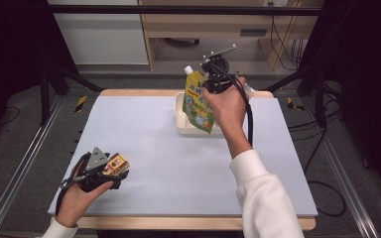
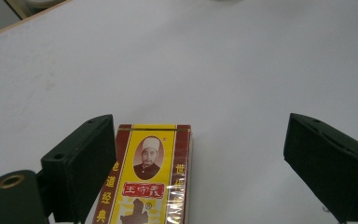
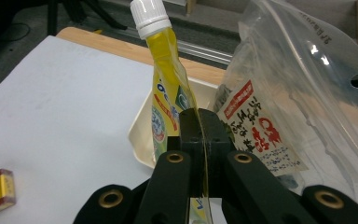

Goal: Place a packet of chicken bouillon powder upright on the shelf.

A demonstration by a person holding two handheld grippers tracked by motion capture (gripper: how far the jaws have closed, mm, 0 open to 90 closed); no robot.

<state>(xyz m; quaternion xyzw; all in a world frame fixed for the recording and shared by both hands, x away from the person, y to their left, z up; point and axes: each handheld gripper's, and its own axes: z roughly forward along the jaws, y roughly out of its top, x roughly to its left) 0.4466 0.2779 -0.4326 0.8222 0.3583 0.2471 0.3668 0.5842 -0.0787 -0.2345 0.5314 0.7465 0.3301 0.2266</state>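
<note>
the right gripper [image 3: 200, 135] is clamped on the yellow pouch [image 3: 165, 88] above the tray [image 1: 179, 115]; the left gripper [image 2: 205, 158] stands wide around the small box [image 2: 147, 182].

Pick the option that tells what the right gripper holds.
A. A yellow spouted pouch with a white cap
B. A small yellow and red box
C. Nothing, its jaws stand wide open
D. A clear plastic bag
A: in the right gripper view the right gripper has its jaws shut on the edge of the yellow pouch, held above the cream tray.
</note>
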